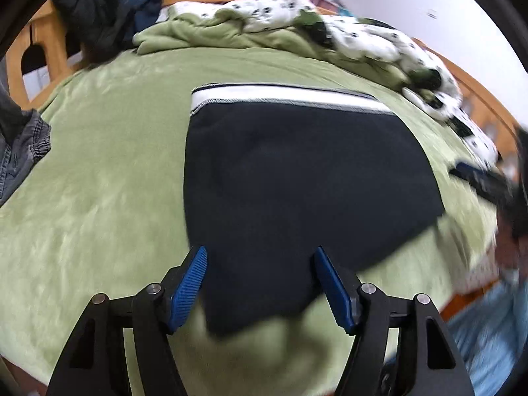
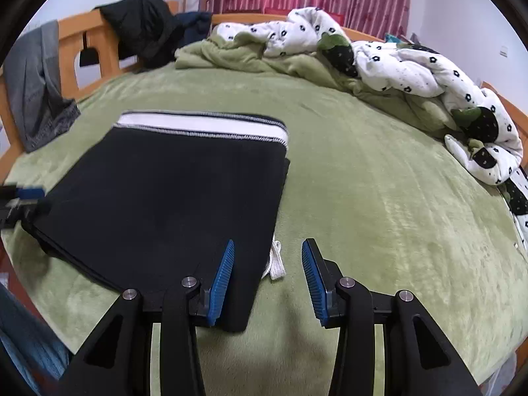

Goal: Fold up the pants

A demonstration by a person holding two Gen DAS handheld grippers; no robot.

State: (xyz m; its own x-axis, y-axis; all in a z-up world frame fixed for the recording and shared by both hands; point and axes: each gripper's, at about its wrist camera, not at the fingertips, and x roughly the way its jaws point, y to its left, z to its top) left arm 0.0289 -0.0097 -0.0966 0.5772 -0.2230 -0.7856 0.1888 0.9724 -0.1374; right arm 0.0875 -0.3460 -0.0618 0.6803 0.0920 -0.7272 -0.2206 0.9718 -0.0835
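Black pants (image 1: 297,171) lie folded in a flat rectangle on the green bed, with a white band along the far edge. My left gripper (image 1: 260,257) hangs open over the near edge of the pants, its blue pads apart and not pressing the cloth. In the right wrist view the pants (image 2: 165,198) lie left of centre. My right gripper (image 2: 268,247) is open above their near right corner, where a white drawstring (image 2: 276,262) sticks out between the fingers. The left gripper (image 2: 19,198) shows blurred at the pants' left corner, and the right gripper (image 1: 478,178) shows blurred at their right side.
A green blanket (image 2: 379,214) covers the bed. A crumpled white quilt with black flowers (image 2: 412,72) lies along the far and right sides. A dark jacket (image 2: 142,29) and a grey garment (image 2: 36,89) hang on the wooden bed frame (image 2: 69,43).
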